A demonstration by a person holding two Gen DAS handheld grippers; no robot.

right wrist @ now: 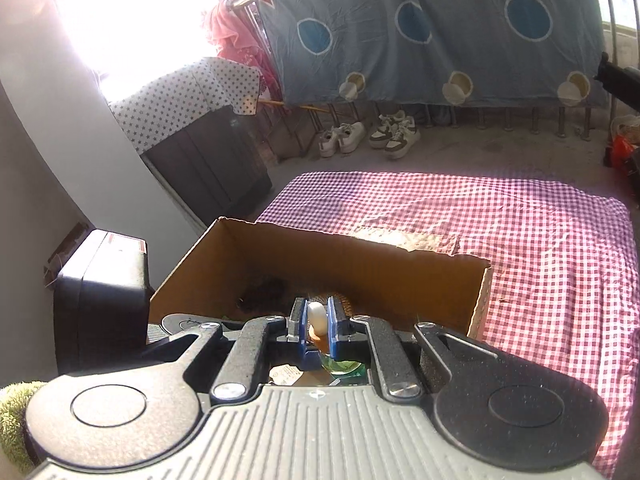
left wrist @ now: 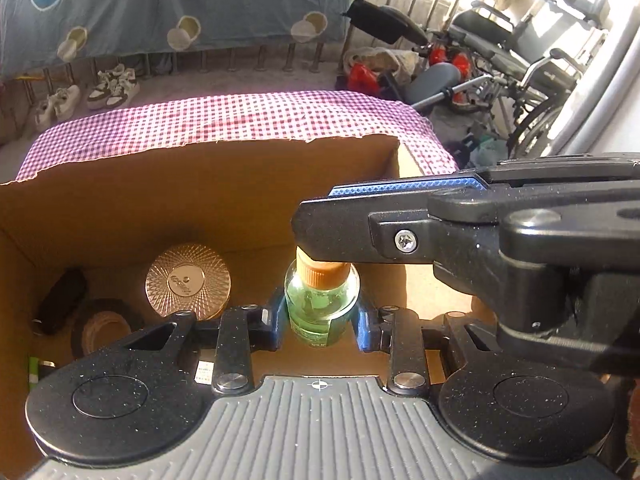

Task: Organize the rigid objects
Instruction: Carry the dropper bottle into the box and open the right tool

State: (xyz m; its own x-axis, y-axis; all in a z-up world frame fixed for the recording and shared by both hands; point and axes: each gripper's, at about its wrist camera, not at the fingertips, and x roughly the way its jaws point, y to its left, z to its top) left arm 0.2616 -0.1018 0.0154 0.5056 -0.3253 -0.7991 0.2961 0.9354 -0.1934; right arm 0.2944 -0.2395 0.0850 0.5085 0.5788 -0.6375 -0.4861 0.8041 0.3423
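Cardboard comes first: we take the open brown cardboard box (left wrist: 168, 200) on the pink-and-white checked cloth (left wrist: 240, 120) as our landmark. Inside the box, toward its left wall, we see a round copper-coloured ribbed lid (left wrist: 188, 280), a roll of dark tape (left wrist: 106, 326) and a dark object we cannot identify.

Over the box interior, right of that lid, we hold a small clear glass bottle of green liquid with an orange ribbed cap (left wrist: 322, 300). It stands upright, its long axis roughly vertical. Our left gripper (left wrist: 322, 322) is clamped narrowly around the bottle's body, blue pads against both sides. Our right gripper (right wrist: 318, 326) reaches across from the right above the box and is pinched nearly closed on the white tip above the cap.

We judge that the bottle is ready to go down onto the box floor, with both hands equally near.
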